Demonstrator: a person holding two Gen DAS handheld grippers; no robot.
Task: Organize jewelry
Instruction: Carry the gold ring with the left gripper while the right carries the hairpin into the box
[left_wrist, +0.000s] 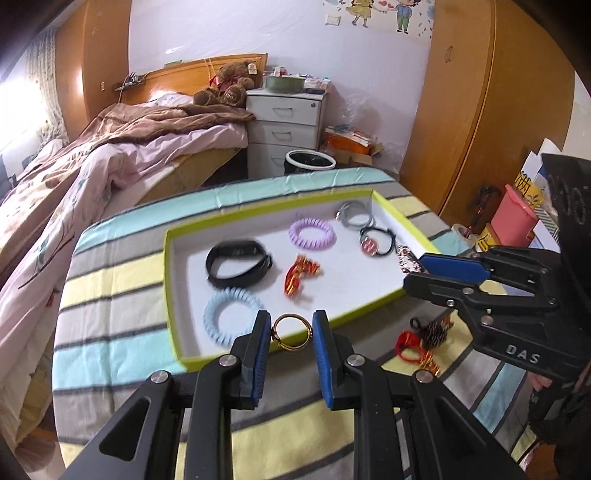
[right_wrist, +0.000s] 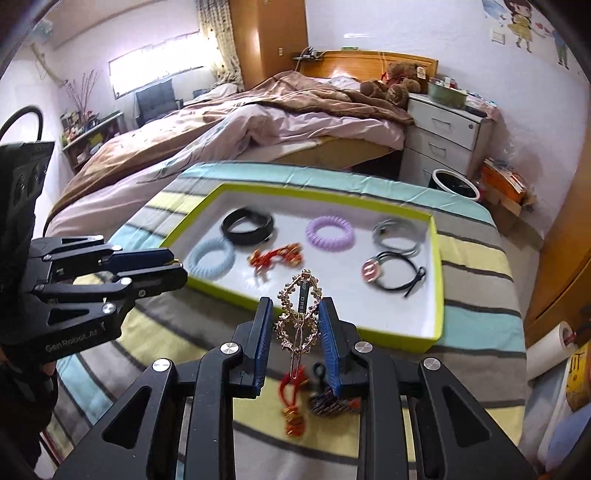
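Note:
A lime-rimmed white tray (left_wrist: 170, 280) lies on the striped cloth. In it are a black band (left_wrist: 240, 264), a purple coil tie (left_wrist: 312, 232), a pale blue coil tie (left_wrist: 231, 314), a red-gold ornament (left_wrist: 301, 277), a grey tie (left_wrist: 356, 218) and a black tie with a pink charm (left_wrist: 375, 242). My left gripper (left_wrist: 291, 325) is shut on a gold ring (left_wrist: 291, 330), held above the tray's near rim. My right gripper (right_wrist: 297, 314) is shut on an ornate gold hair clip (right_wrist: 299, 314), raised just short of the tray (right_wrist: 439, 280). Each gripper shows in the other's view, the right gripper (left_wrist: 413, 269) and the left gripper (right_wrist: 177, 266).
A red corded charm (right_wrist: 293, 417) and a dark beaded piece (right_wrist: 325, 402) lie on the cloth below the right gripper. Beyond the table are a bed (left_wrist: 110, 158), a white drawer unit (left_wrist: 284, 122) and a waste bin (left_wrist: 310, 162). A wardrobe (left_wrist: 480, 110) and a pink bin (left_wrist: 513, 214) stand to the right.

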